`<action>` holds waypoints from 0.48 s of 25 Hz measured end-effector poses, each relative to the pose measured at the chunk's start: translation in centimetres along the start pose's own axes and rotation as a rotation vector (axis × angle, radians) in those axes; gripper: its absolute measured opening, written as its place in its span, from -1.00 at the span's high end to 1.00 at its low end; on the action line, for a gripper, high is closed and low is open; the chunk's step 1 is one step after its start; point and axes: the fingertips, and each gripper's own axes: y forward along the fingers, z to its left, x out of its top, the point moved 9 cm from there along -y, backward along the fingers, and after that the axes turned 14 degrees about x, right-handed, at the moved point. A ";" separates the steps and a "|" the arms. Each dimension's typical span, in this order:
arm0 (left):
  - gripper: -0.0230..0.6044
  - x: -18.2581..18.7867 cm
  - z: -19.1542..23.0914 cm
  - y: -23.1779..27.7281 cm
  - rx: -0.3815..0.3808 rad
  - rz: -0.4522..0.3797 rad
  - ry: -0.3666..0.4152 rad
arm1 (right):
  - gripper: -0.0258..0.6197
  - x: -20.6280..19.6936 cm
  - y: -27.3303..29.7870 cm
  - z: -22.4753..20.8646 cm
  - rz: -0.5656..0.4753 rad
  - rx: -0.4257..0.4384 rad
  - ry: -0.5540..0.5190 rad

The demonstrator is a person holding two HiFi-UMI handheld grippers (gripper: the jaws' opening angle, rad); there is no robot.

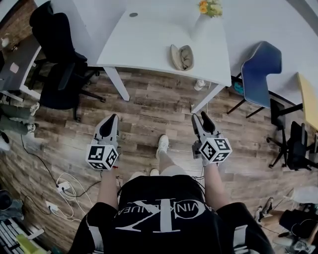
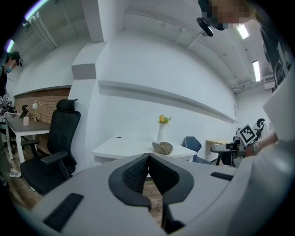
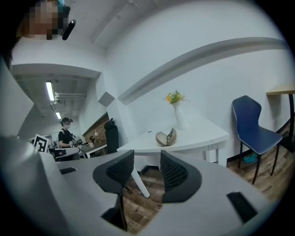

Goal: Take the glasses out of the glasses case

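Note:
A tan glasses case (image 1: 182,57) lies open like a clamshell on the white table (image 1: 144,44), near its right front edge. It also shows as the case (image 2: 162,147) in the left gripper view and the case (image 3: 167,137) in the right gripper view; what is inside is too small to make out. Both grippers hang over the wooden floor, well short of the table and pointing at it. My left gripper (image 1: 113,118) (image 2: 148,159) has its pads touching, with nothing between them. My right gripper (image 1: 199,118) (image 3: 146,159) stands open and empty.
A white vase with yellow flowers (image 1: 206,12) stands behind the case. A black office chair (image 1: 57,59) is left of the table, a blue chair (image 1: 261,72) right of it. Cables and a power strip (image 1: 64,187) lie on the floor at left. A person (image 3: 66,133) stands far off.

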 end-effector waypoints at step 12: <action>0.88 2.7 -1.5 11.8 -0.039 0.033 0.005 | 0.40 3.6 9.0 -5.4 0.057 0.048 -0.015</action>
